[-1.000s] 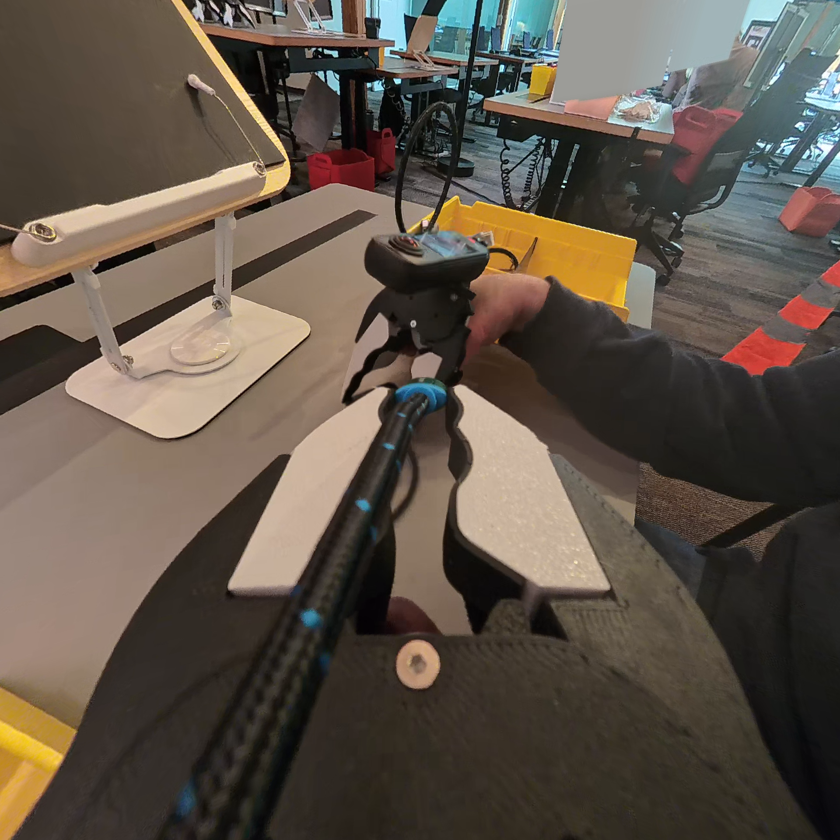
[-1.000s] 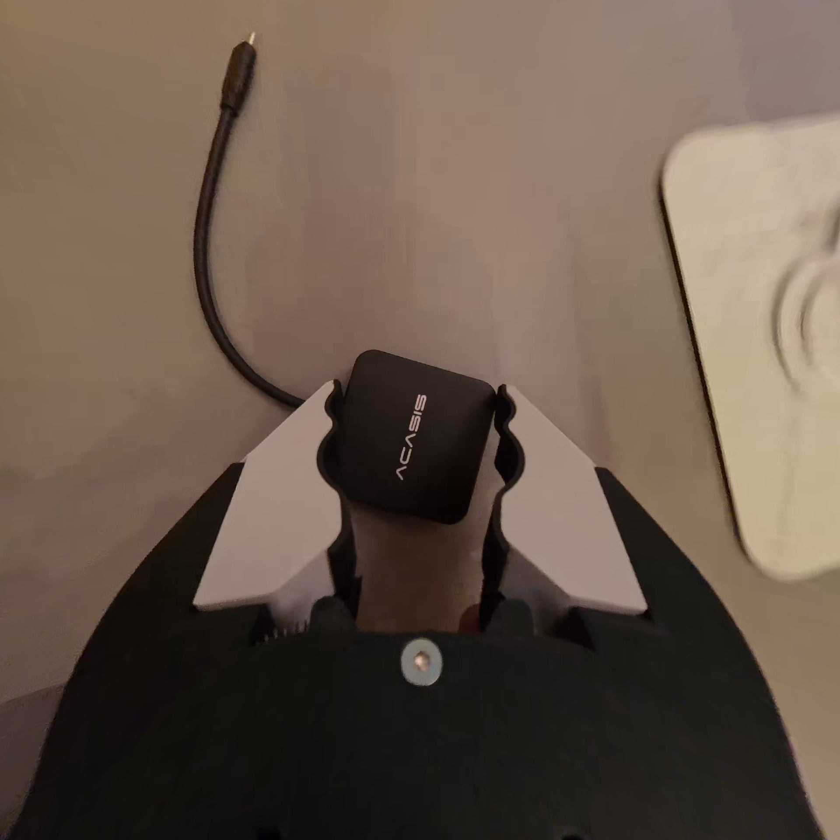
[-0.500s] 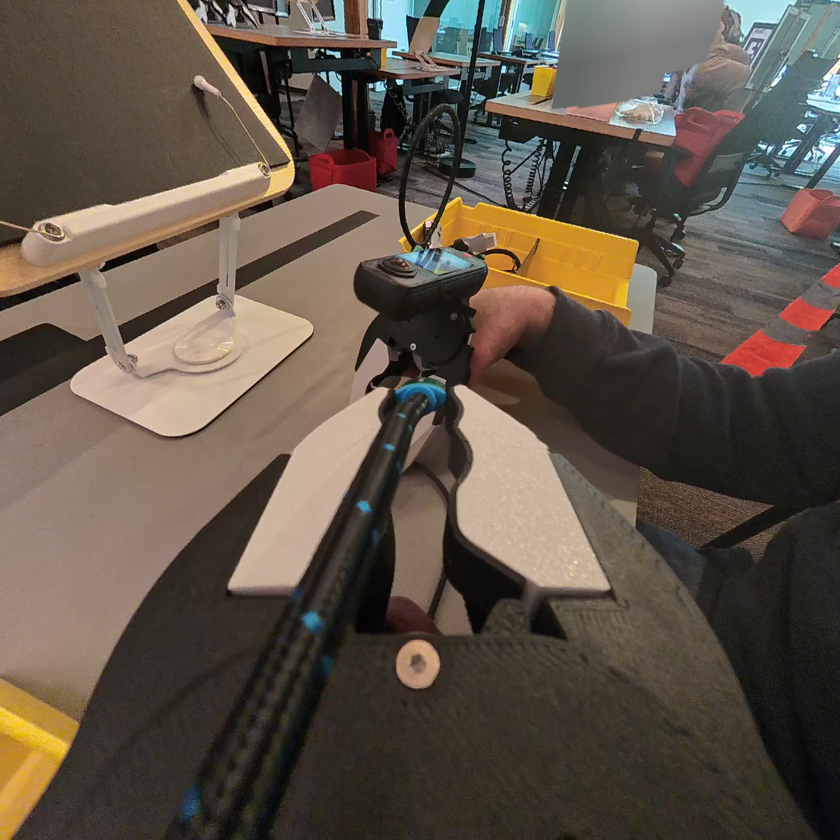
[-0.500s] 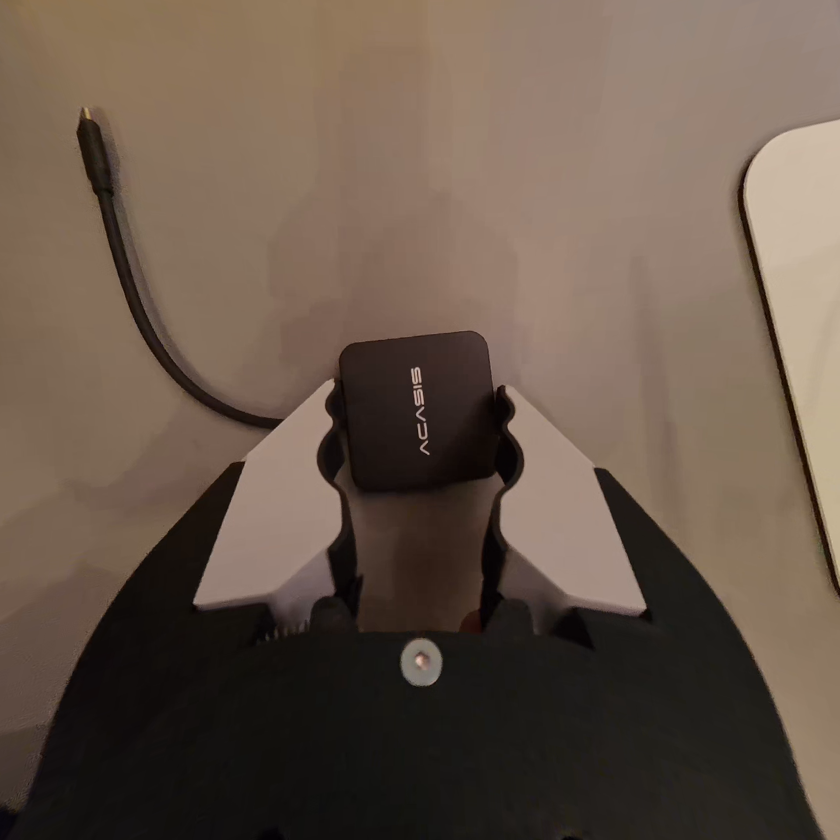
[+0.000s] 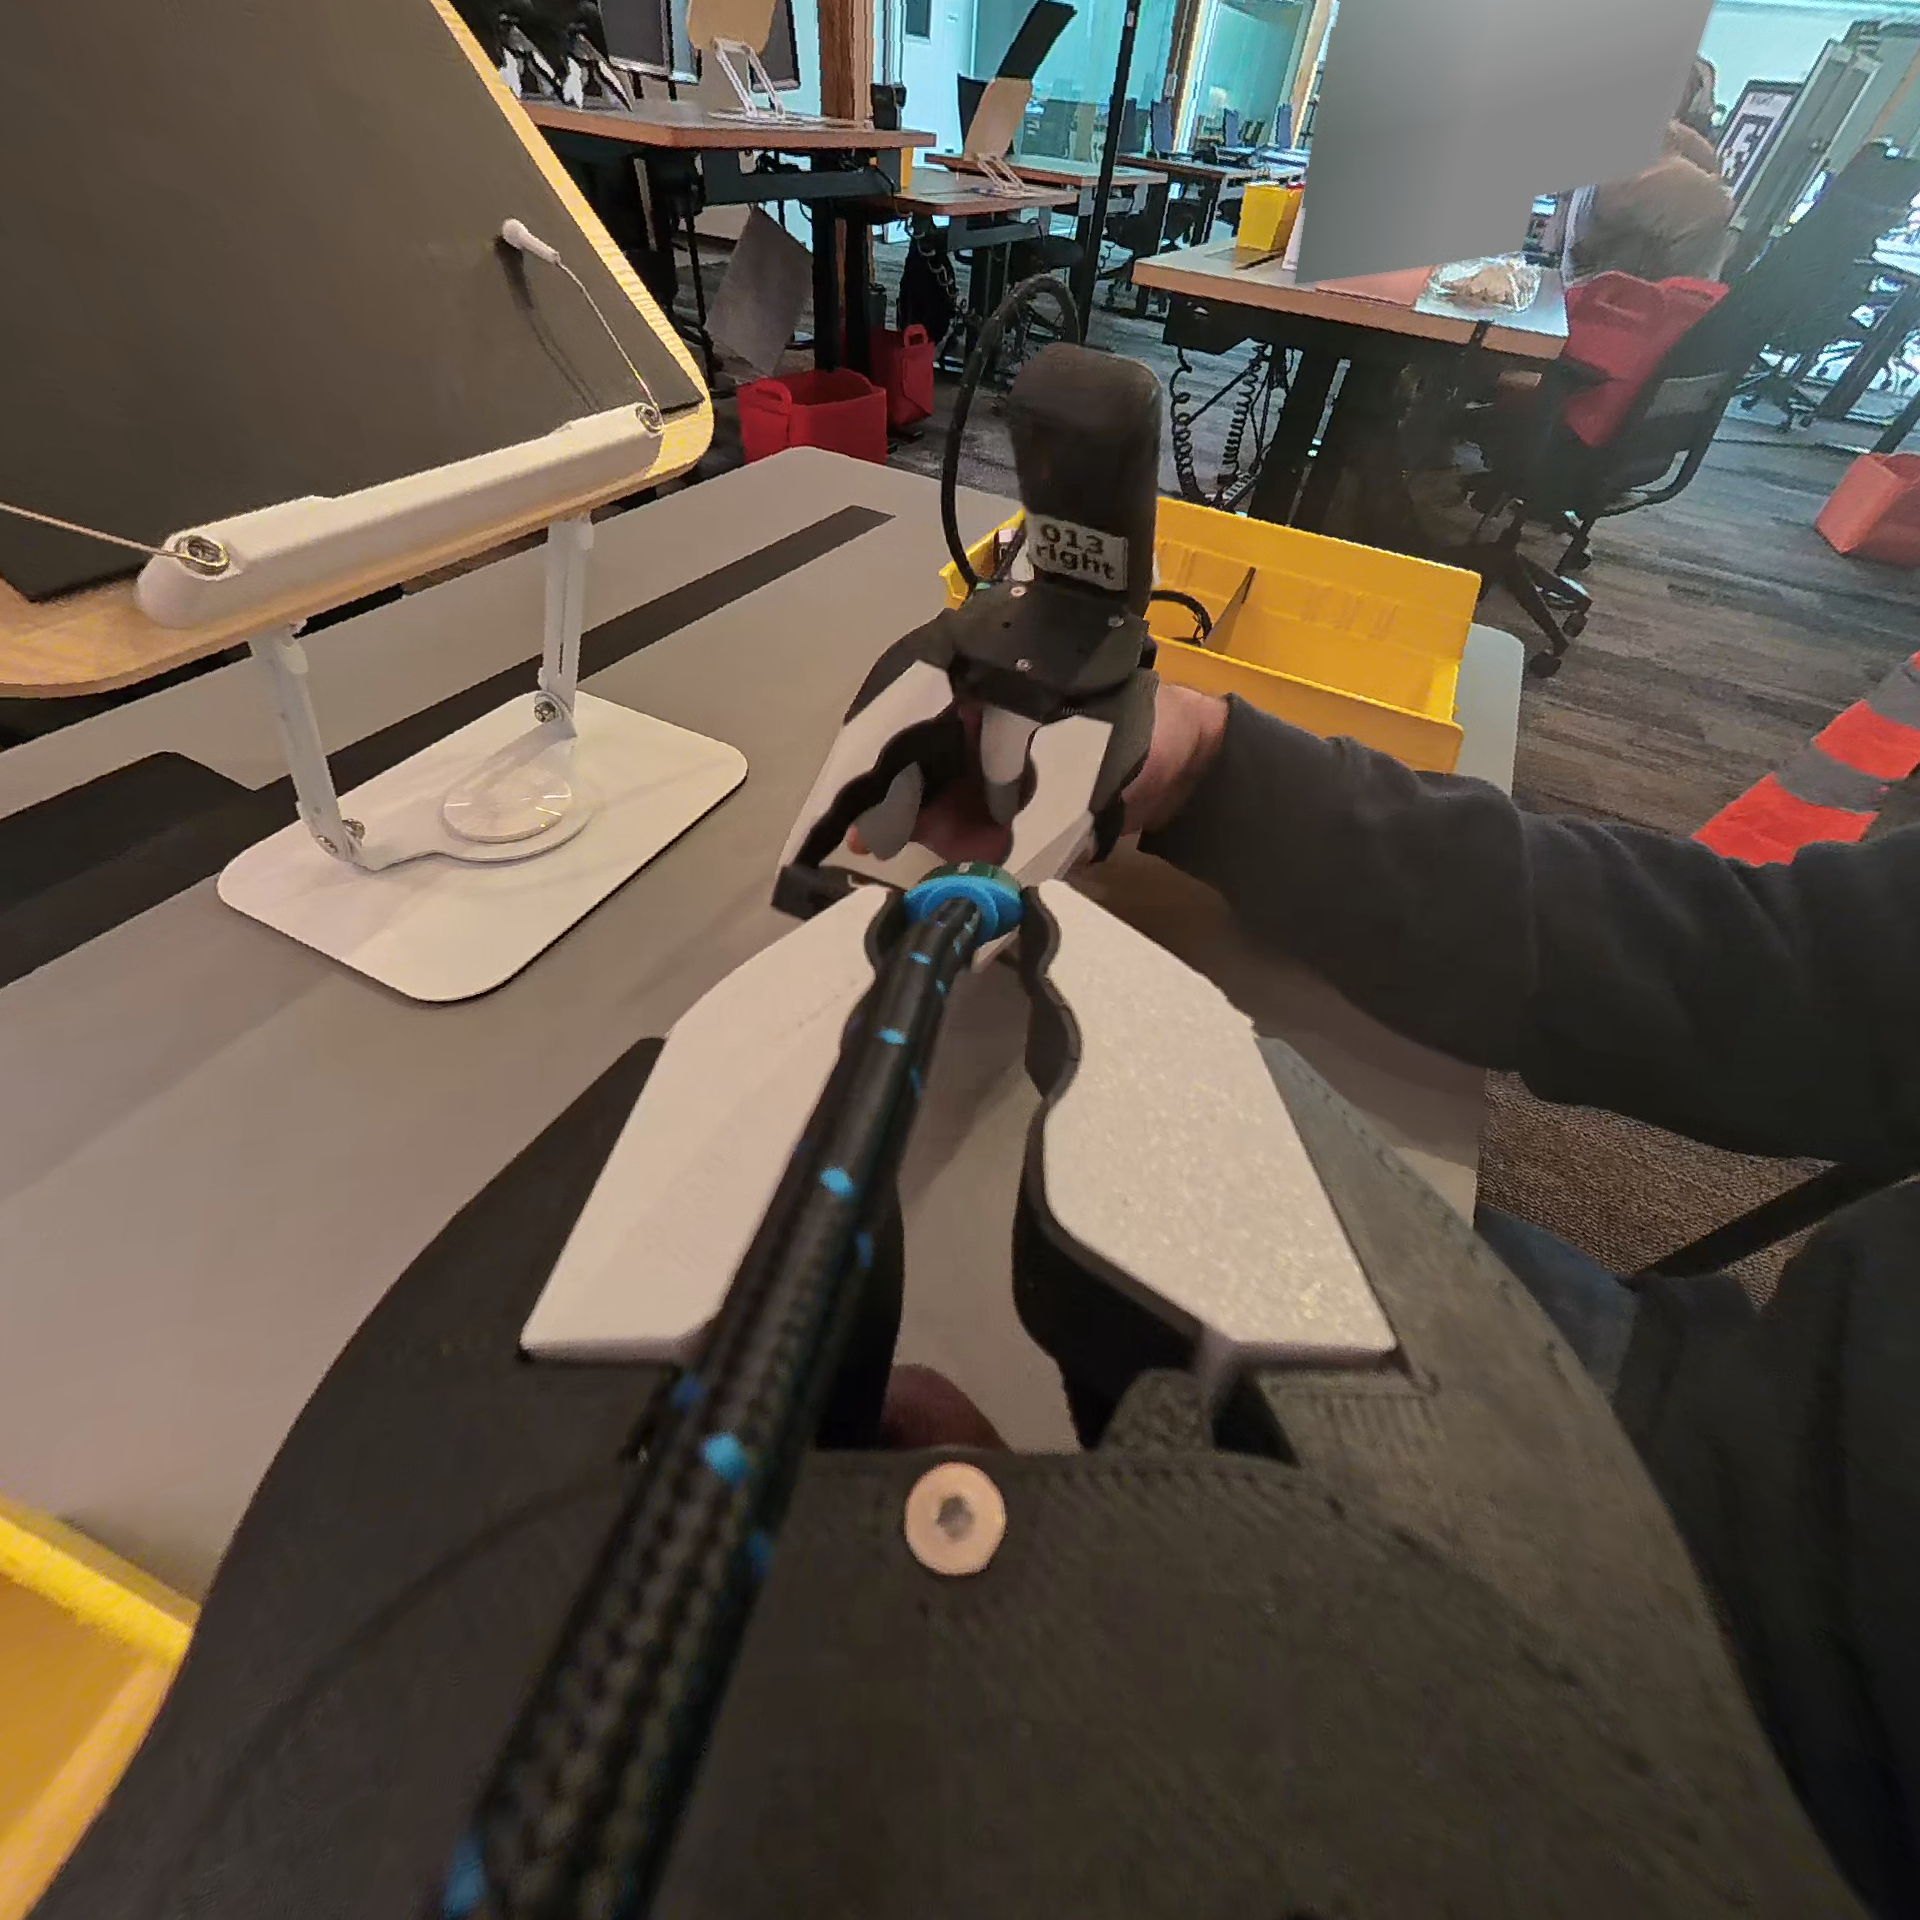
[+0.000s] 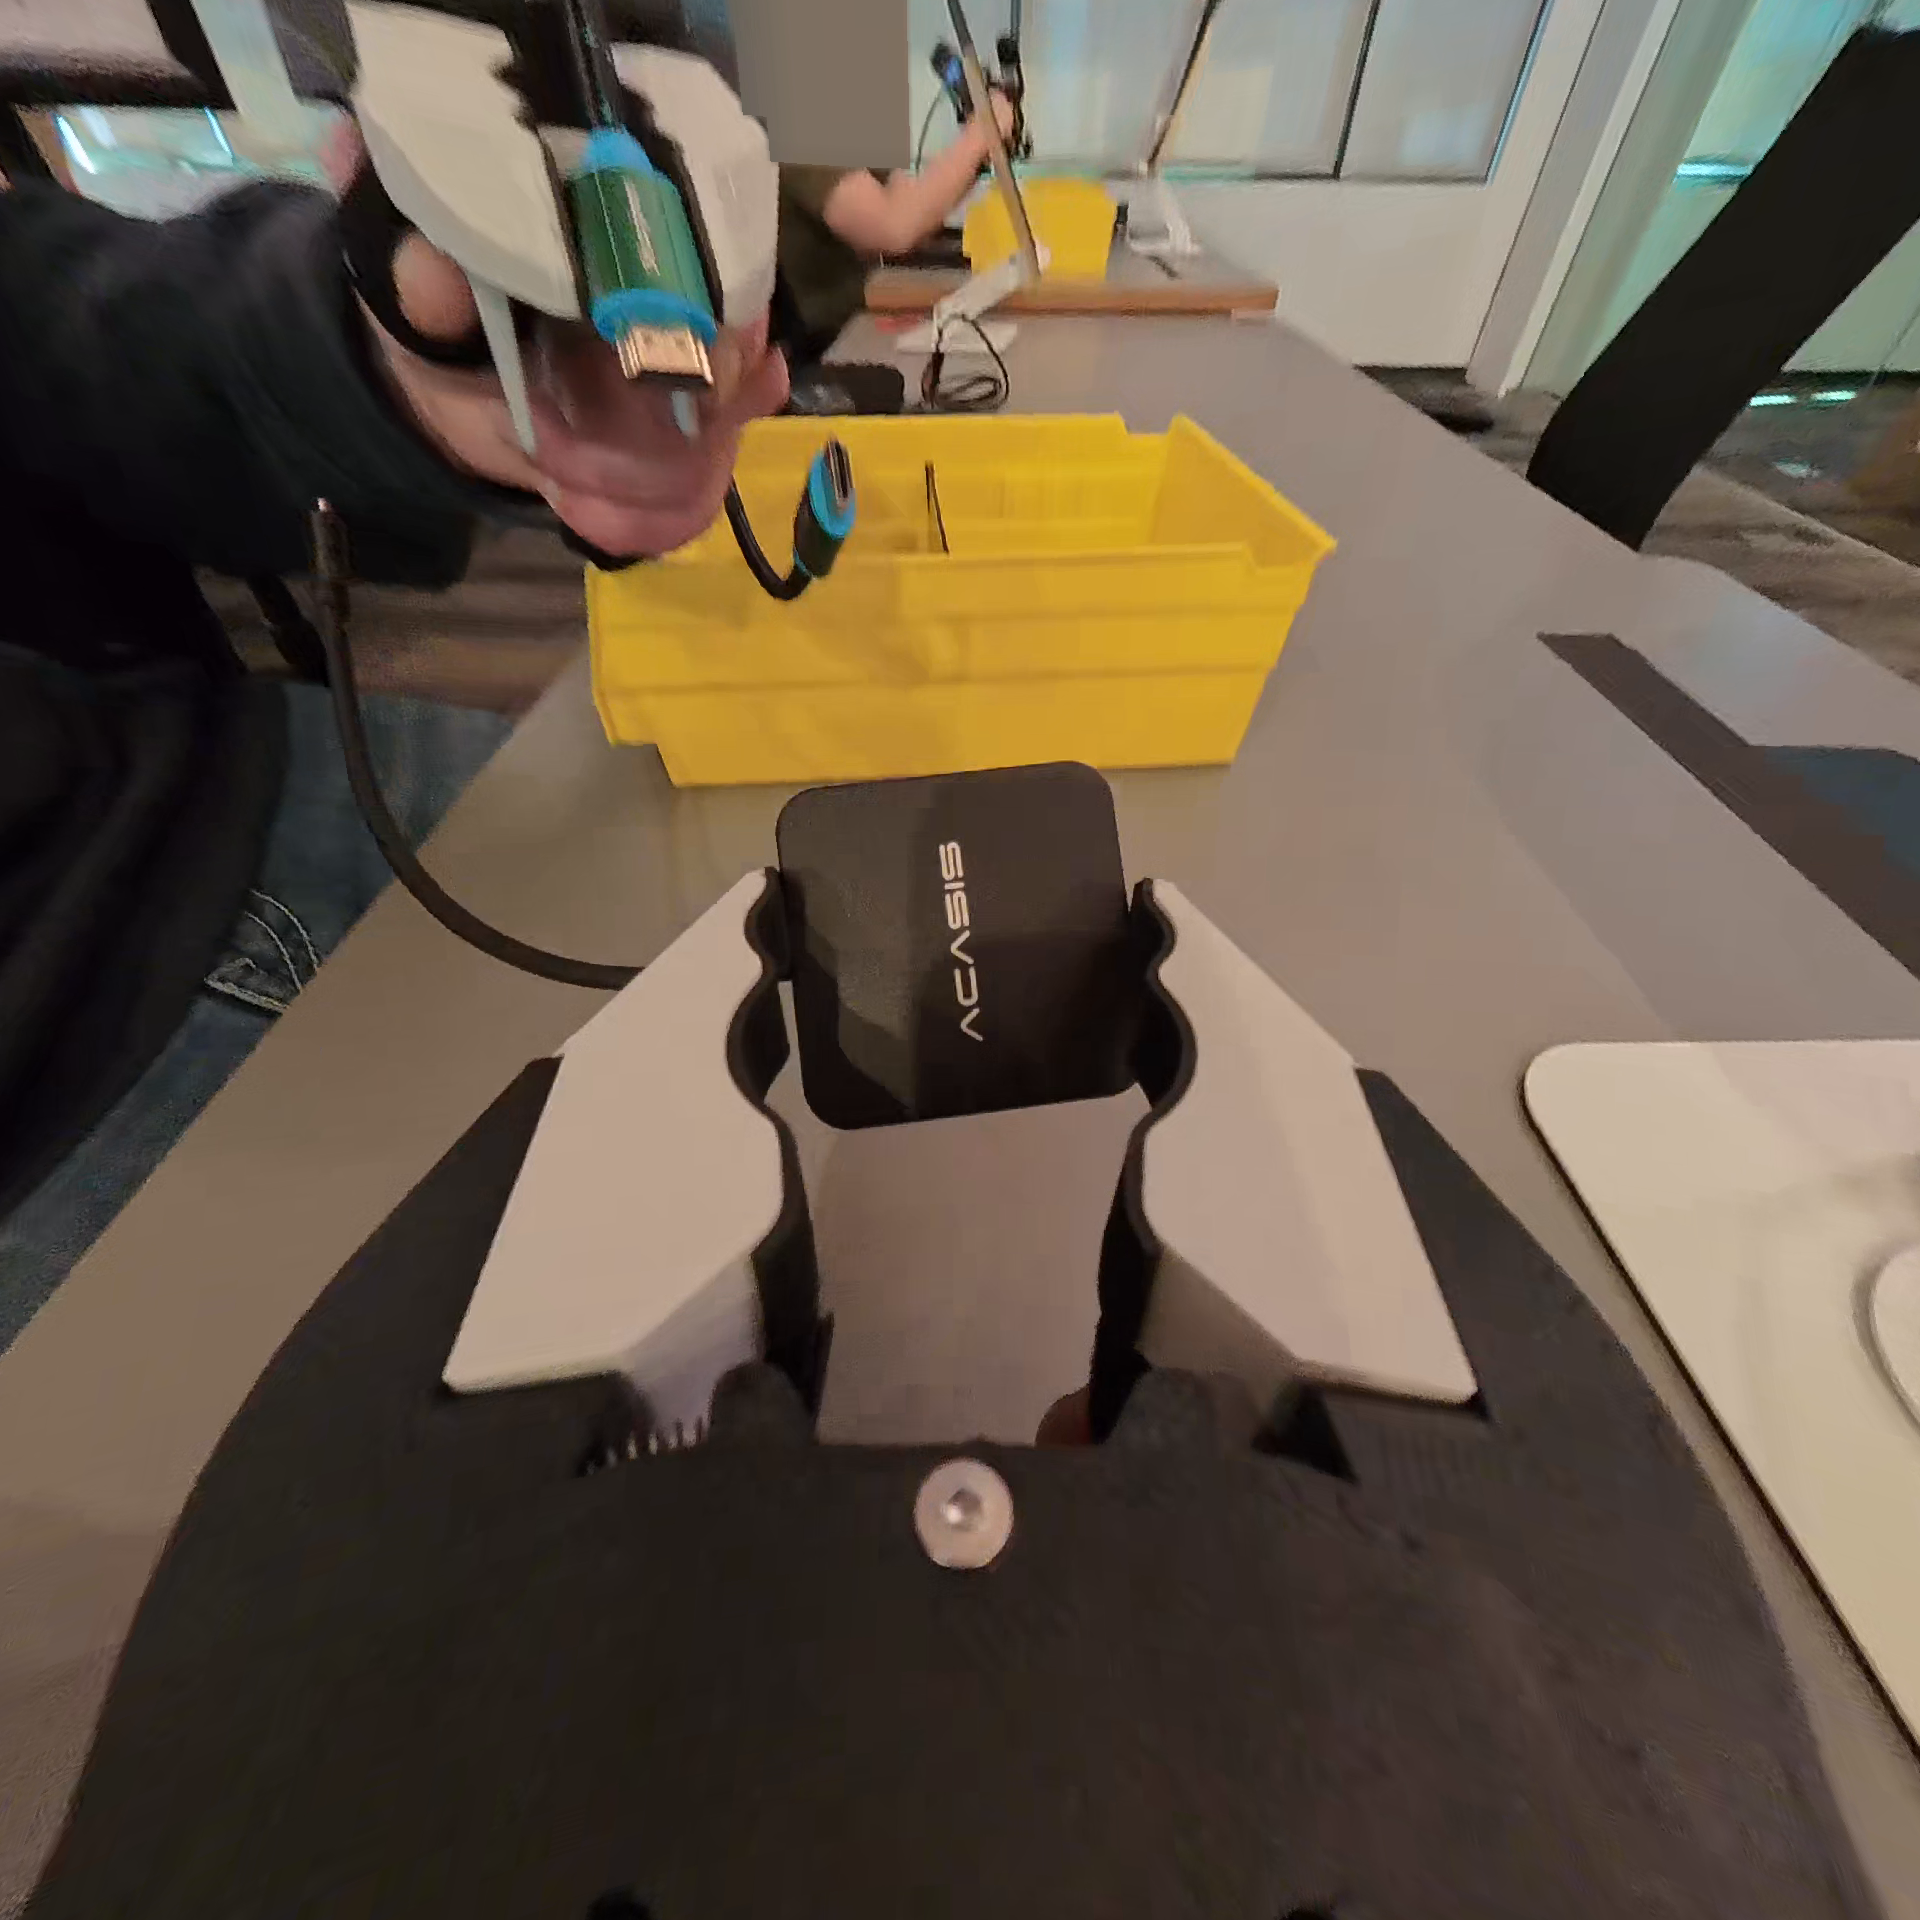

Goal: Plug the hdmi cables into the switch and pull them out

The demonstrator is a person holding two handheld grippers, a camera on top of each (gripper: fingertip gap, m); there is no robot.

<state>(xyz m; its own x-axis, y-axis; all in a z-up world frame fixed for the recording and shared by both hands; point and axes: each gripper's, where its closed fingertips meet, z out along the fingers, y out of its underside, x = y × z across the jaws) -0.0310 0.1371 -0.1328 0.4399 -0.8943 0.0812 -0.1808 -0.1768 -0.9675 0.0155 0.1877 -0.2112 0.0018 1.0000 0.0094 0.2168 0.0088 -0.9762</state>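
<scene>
My right gripper (image 6: pixel 956 899) is shut on a black square switch (image 6: pixel 951 956) and holds it just above the grey table. The switch's short black lead (image 6: pixel 416 831) trails off to the left. My left gripper (image 5: pixel 956 920) is shut on an HDMI plug with a blue collar (image 5: pixel 951 896) and a black braided cable (image 5: pixel 790 1299). In the right wrist view the left gripper (image 6: pixel 634 312) is up at the left, and its green plug (image 6: pixel 629 239) points its metal tip towards the switch, still apart from it. In the left wrist view the right gripper (image 5: pixel 935 831) is just beyond the plug.
A yellow bin (image 6: pixel 935 675) stands behind the switch with another blue-collared HDMI plug (image 6: pixel 826 509) hanging over its rim. A white tablet stand (image 5: pixel 488 862) is to the left of the grippers. A second yellow bin (image 5: pixel 1340 634) is at the table's far edge. About 11 cm separates my left fingertips from my right.
My right gripper has tilted up from facing down at the table to facing the left gripper, taking the switch with it. The left gripper has hardly moved.
</scene>
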